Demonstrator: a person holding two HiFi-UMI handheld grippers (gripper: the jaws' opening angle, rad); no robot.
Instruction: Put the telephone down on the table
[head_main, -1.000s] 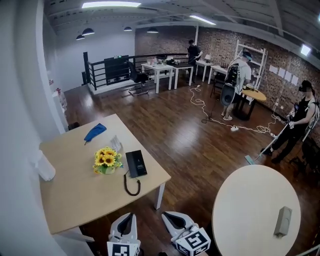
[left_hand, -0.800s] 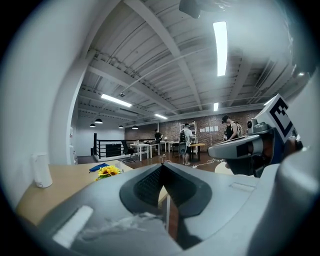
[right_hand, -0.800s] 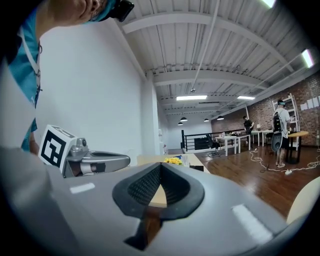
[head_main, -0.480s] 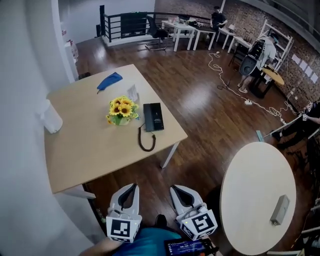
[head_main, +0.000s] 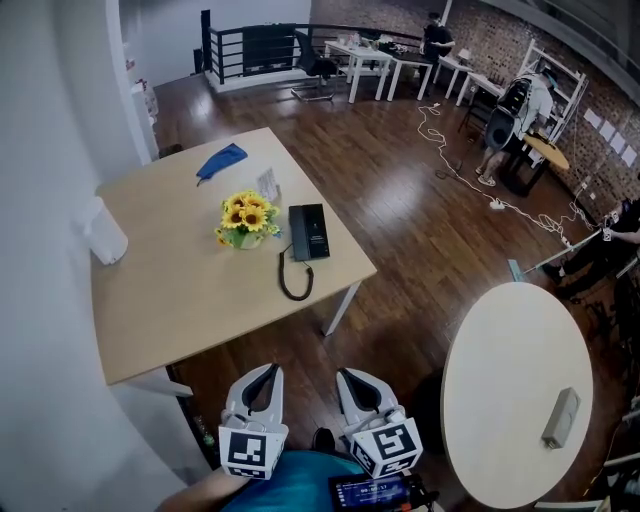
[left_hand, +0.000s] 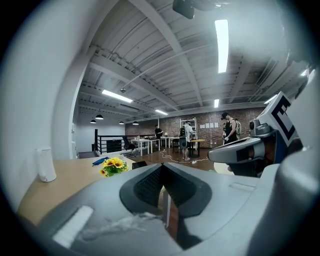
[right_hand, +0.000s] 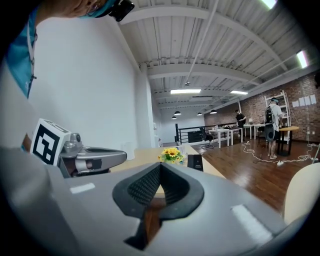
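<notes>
Telephone (head_main: 309, 231) lies flat on the square wooden table (head_main: 180, 310) beside the sunflowers (head_main: 243, 220), unmoved since a second ago, while the left gripper (head_main: 267, 373) and right gripper (head_main: 351, 377), both closed and empty, hang well back, so the putting-down looks done.

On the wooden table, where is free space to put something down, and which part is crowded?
The near half of the wooden table is bare, from the white cylinder at the left edge to the telephone cord. The strip between the cylinder and the blue cloth is free too. Crowded: the middle right, where sunflowers, telephone and a card sit close together.
</notes>
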